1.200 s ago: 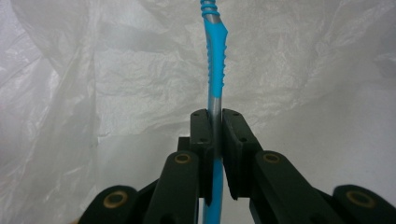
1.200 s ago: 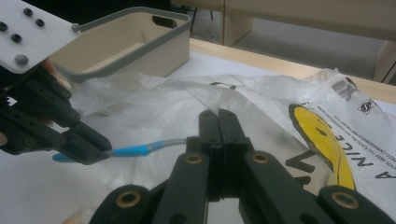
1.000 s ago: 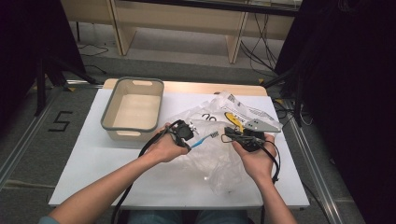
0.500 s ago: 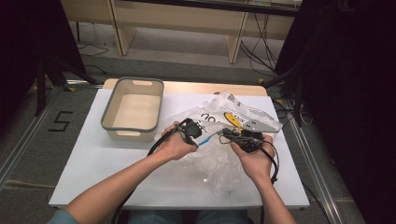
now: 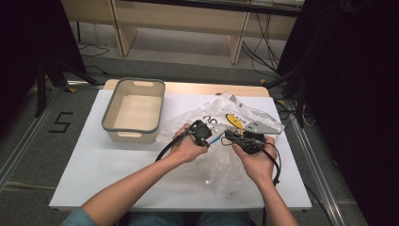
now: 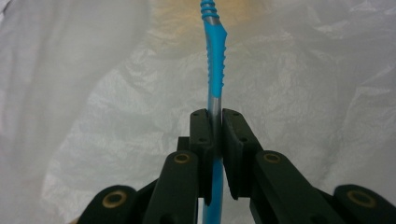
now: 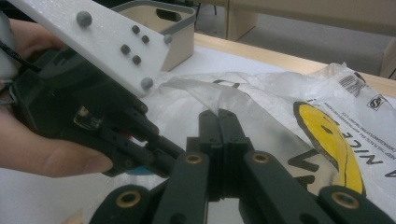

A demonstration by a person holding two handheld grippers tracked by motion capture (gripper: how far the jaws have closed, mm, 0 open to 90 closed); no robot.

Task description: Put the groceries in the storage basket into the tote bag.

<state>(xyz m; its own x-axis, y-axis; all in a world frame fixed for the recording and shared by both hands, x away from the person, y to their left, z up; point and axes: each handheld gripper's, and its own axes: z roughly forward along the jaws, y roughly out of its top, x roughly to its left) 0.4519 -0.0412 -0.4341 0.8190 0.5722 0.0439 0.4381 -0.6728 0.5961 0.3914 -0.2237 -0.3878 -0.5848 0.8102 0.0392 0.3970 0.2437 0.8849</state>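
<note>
1. While both my hands hover over the middle of the white table (image 5: 117,165), my left gripper (image 6: 214,122) has its jaws pressed together on a thin blue-and-grey toothbrush (image 6: 214,70), which runs straight up between the pads and away from me.
2. From above, that same toothbrush (image 5: 217,138) sticks out of my left gripper (image 5: 206,136) toward my right hand, its blue tip in the gap between the two grippers.
3. Behind the brush, my left gripper view has crinkled clear plastic bag (image 6: 303,93) on every side, so the brush sits at or inside the bag; I cannot tell which.
4. My right gripper (image 7: 218,116) has its jaws fully together, pinching a thin flap of the plastic bag (image 7: 243,112) that rises to a small peak just above the pads.
5. In the high view my right gripper (image 5: 231,135) sits close beside the left one, both over the bag (image 5: 221,160), which lies spread and rumpled across the right half of the table.
6. Its printed part, with a yellow smiling face (image 7: 327,135) and black lettering, lies flat to the right of my right jaws.
7. A beige basket with a grey rim (image 5: 109,113) stands on the table's far left, apart from the bag's edge and from both hands.
</note>
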